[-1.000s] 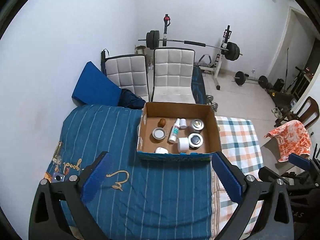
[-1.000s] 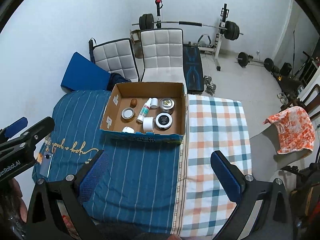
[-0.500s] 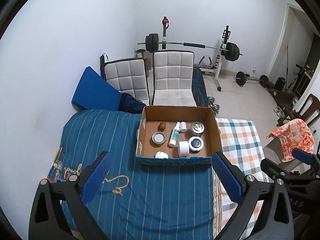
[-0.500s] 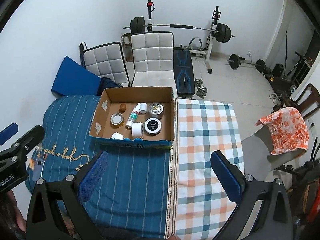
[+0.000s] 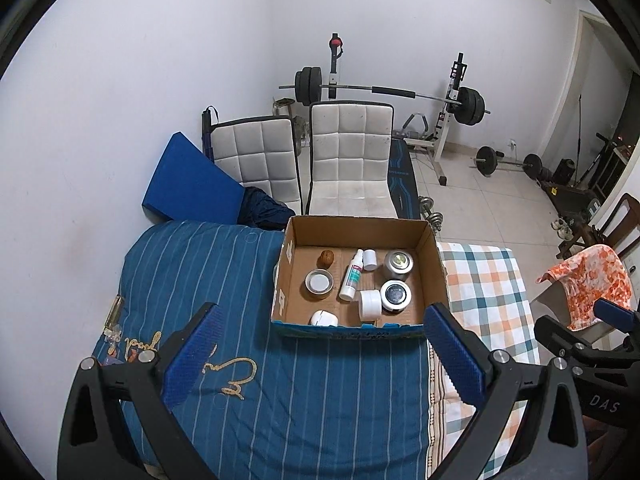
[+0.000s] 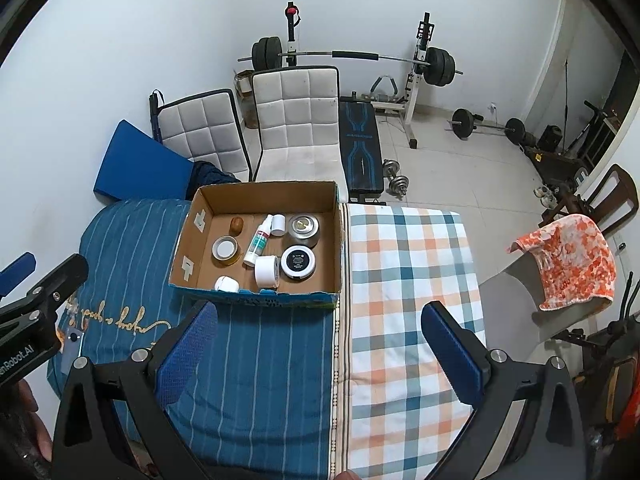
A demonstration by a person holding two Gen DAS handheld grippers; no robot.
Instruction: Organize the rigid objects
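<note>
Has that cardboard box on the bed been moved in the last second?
No. The cardboard box keeps its place against the seam between the blue striped cover and the checked cover; only the cameras shifted.

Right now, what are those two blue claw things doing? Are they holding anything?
Left gripper: open, holding nothing, above the blue striped blanket.
Right gripper: open, holding nothing, short of the cardboard box.

White walls (image 5: 160, 60) and a pale tiled floor (image 6: 460, 168) enclose two white padded chairs (image 5: 348, 160), a barbell rack (image 6: 352, 56), a wooden chair (image 6: 612, 196) and a bed with blue striped cover (image 5: 300, 400).
</note>
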